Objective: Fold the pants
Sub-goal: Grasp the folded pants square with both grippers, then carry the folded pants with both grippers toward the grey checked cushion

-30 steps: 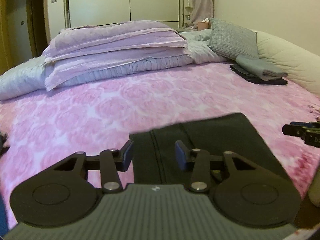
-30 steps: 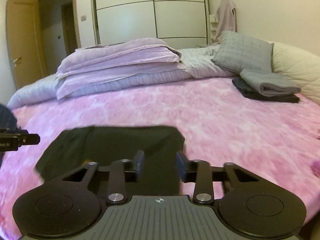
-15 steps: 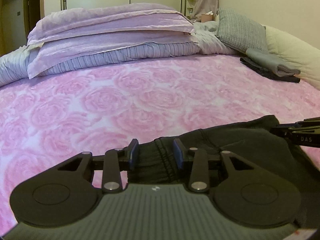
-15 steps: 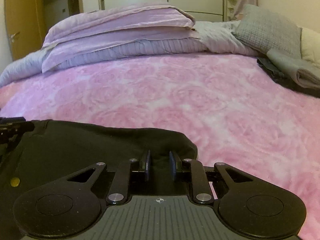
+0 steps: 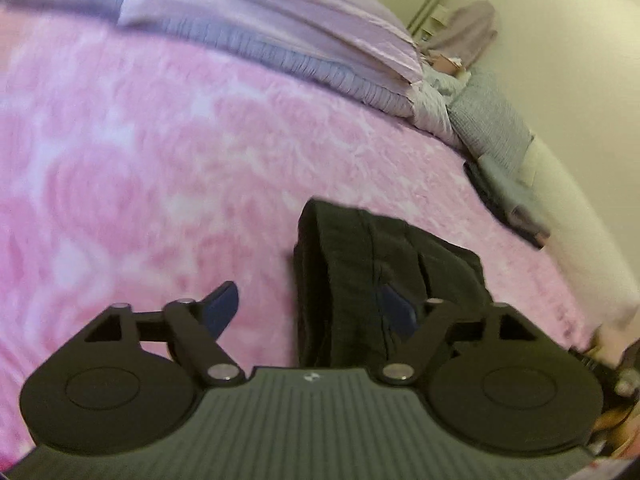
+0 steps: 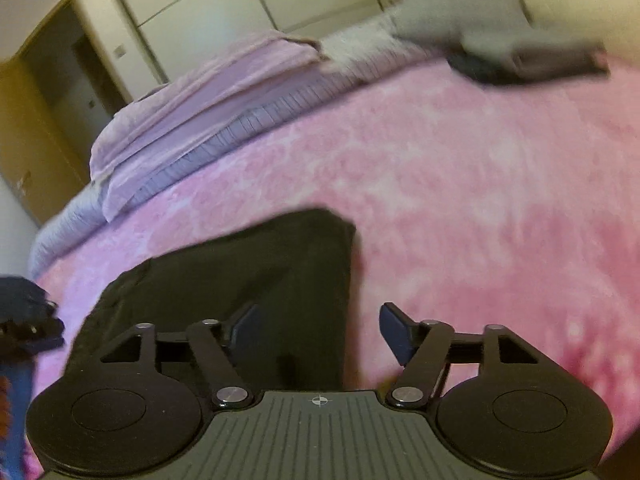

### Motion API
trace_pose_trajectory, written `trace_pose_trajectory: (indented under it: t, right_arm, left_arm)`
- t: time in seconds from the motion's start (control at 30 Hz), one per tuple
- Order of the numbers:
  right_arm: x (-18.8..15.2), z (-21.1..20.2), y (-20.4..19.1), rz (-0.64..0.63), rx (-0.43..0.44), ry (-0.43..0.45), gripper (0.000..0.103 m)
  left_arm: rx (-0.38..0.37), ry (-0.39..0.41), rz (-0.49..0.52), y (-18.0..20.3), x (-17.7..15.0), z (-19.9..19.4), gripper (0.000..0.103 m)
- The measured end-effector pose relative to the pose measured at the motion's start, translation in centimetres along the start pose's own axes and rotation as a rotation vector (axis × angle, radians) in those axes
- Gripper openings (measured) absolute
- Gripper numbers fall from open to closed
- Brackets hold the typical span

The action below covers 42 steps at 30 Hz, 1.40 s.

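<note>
The dark, near-black pants (image 5: 384, 272) lie folded into a compact rectangular bundle on the pink rose-patterned bedspread (image 5: 160, 160), layered edges and a seam showing along one side.

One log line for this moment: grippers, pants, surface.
left gripper: opening, off cloth | right gripper: opening, off cloth | black pants: folded, lying on pink blanket

A pink rose-patterned bedspread (image 5: 168, 168) covers the bed. At its far side a stack of folded lilac bedding (image 6: 192, 112) is laid — ribbed layers below, smooth above. A grey checked cushion (image 5: 492, 120) is set against the wall; folded grey and dark garments (image 6: 532, 60) are placed nearby. White wardrobe doors (image 6: 240, 4) and a wooden door (image 6: 36, 120) are seen behind.
</note>
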State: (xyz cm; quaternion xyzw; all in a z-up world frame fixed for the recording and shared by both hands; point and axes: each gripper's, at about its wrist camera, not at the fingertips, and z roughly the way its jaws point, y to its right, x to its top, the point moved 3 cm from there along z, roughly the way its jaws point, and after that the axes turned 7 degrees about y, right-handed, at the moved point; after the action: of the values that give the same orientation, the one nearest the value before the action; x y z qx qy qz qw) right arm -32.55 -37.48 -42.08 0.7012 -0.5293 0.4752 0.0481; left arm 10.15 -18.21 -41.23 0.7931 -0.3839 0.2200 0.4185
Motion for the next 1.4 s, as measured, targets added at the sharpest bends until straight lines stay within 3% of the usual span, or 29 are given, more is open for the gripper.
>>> trace_pose_trajectory:
  t: [0.13, 0.33, 0.53, 0.73, 0.77, 0.8, 0.93, 1.1, 1.23, 1.4]
  right_arm:
    - [-0.7, 0.0, 0.5, 0.079, -0.009, -0.049, 0.071]
    - [-1.0, 1.4, 1.5, 0.264, 0.064, -0.108, 0.074]
    - [-1.2, 3.4, 2.6, 0.345, 0.114, -0.134, 0.074]
    - [-0.9, 5.2, 4.1, 0.455, 0.206, -0.134, 0.072]
    - [-0.8, 5.7, 4.1, 0.458, 0.210, -0.136, 0.068]
    - [-0.5, 6.1, 3.9, 0.454, 0.208, -0.141, 0.057]
    - [-0.4, 7.3, 3.5, 0.415, 0.204, -0.164, 0.045]
    - [-0.2, 7.0, 3.5, 0.388, 0.245, -0.149, 0.021]
    - [1.1, 7.0, 2.9, 0.304, 0.269, -0.156, 0.019]
    - [4.3, 6.4, 4.5, 0.344, 0.325, -0.145, 0.019]
  left_arm:
    - [-0.050, -0.074, -0.101, -1.6, -1.1, 1.4, 0.076]
    - [-0.124, -0.155, -0.183, -2.4, -1.7, 4.0, 0.077]
    - [-0.206, -0.250, -0.246, -2.2, -2.3, 7.3, 0.077]
    - [-0.241, -0.281, -0.244, -1.2, -2.2, 9.8, 0.076]
    - [-0.236, -0.285, -0.229, -0.9, -2.0, 10.1, 0.076]
    - [-0.230, -0.287, -0.213, -0.7, -1.9, 10.2, 0.075]
    - [-0.229, -0.278, -0.179, -0.4, -2.1, 10.0, 0.061]
    - [-0.202, -0.230, -0.130, 1.1, -2.2, 9.1, 0.051]
    - [-0.171, -0.202, -0.095, 3.0, -1.4, 8.0, 0.046]
    - [-0.155, -0.186, -0.075, 7.4, 0.6, 7.7, 0.046]
